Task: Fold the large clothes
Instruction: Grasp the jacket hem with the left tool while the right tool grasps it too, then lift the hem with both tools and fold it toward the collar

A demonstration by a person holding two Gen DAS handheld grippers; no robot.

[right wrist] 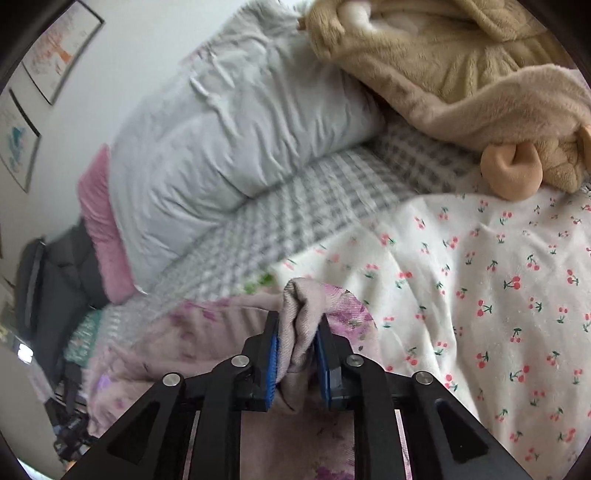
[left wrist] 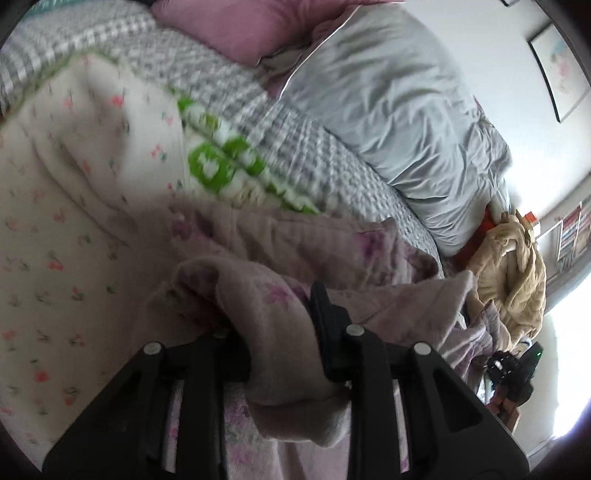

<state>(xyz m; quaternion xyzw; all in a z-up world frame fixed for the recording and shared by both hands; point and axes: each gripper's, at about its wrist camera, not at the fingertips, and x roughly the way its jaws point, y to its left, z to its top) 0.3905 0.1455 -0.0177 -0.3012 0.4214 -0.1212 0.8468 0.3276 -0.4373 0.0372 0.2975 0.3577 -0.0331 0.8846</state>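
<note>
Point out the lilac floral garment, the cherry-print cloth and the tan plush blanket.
lilac floral garment [right wrist: 301, 314]: right wrist view, bunched fold between the fingers.
cherry-print cloth [right wrist: 480, 295]: right wrist view, flat middle.
tan plush blanket [right wrist: 461, 66]: right wrist view, heaped top.

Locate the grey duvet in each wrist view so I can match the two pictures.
Left wrist: the grey duvet fills the upper right, bunched along the wall beyond the checked blanket.
Right wrist: the grey duvet lies upper left of centre, under the tan plush blanket.
Shared landmark: the pink pillow at the duvet's end.
</note>
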